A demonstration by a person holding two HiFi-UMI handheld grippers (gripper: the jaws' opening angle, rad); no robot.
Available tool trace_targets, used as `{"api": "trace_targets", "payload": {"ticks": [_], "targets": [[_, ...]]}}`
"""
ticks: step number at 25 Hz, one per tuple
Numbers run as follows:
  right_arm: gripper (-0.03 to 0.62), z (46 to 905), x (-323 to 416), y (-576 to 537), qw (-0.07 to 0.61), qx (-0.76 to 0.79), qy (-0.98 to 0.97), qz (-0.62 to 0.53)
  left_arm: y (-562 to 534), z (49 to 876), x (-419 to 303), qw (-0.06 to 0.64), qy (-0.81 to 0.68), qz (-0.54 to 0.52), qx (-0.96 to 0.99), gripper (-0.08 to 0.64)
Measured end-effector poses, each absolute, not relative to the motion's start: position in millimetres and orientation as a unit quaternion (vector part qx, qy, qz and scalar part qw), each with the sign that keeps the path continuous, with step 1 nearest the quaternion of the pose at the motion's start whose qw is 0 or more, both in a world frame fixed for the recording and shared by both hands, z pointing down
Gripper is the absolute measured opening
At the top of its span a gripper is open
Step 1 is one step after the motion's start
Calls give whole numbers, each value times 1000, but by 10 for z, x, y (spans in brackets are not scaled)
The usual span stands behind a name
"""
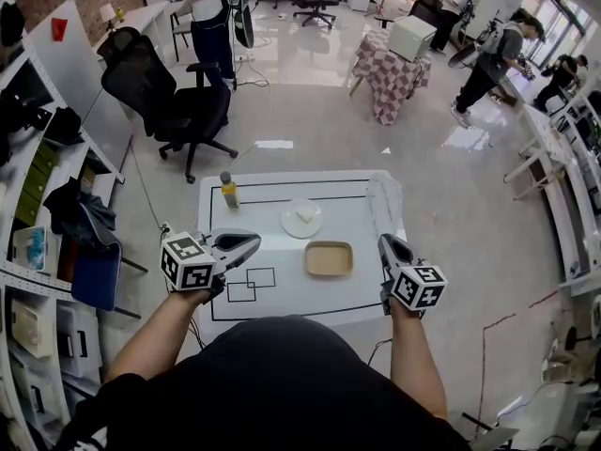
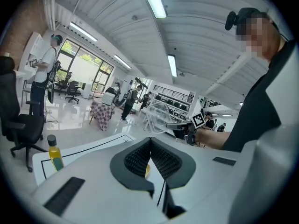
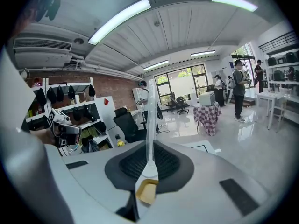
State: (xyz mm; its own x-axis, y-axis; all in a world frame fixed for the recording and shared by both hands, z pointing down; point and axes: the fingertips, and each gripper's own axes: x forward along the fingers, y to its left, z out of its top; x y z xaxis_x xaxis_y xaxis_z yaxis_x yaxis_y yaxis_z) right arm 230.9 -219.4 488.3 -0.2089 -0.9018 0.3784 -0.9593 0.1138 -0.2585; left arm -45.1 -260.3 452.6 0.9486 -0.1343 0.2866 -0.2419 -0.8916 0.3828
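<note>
My right gripper (image 1: 383,241) (image 3: 150,149) is shut on a clear plastic lid (image 1: 382,203) (image 3: 150,108), which stands up edge-on from the jaws over the right edge of the white table (image 1: 282,294). A tan tray (image 1: 329,258) lies just left of that gripper. Beyond the tray sits a white plate (image 1: 302,220) with a small white piece on it. My left gripper (image 1: 252,242) (image 2: 150,141) hovers over the table's left part, jaws shut with nothing between them. From the left gripper view the lid (image 2: 161,112) shows across the table. A yellow oil bottle (image 1: 229,191) (image 2: 54,152) stands at the far left corner.
Black rectangles are drawn on the table near my left gripper. A black office chair (image 1: 174,101) stands beyond the table on the left. Shelves (image 1: 38,214) line the left wall. A checkered-cloth table (image 1: 390,69) and several people are farther back.
</note>
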Motion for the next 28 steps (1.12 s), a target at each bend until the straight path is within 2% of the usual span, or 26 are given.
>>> {"api": "trace_targets", "payload": {"ticks": [28], "targets": [[41,4991,2124,-2101,58,626,-738,246,-2607,4592,-583,216,-89,133,963,21]]}}
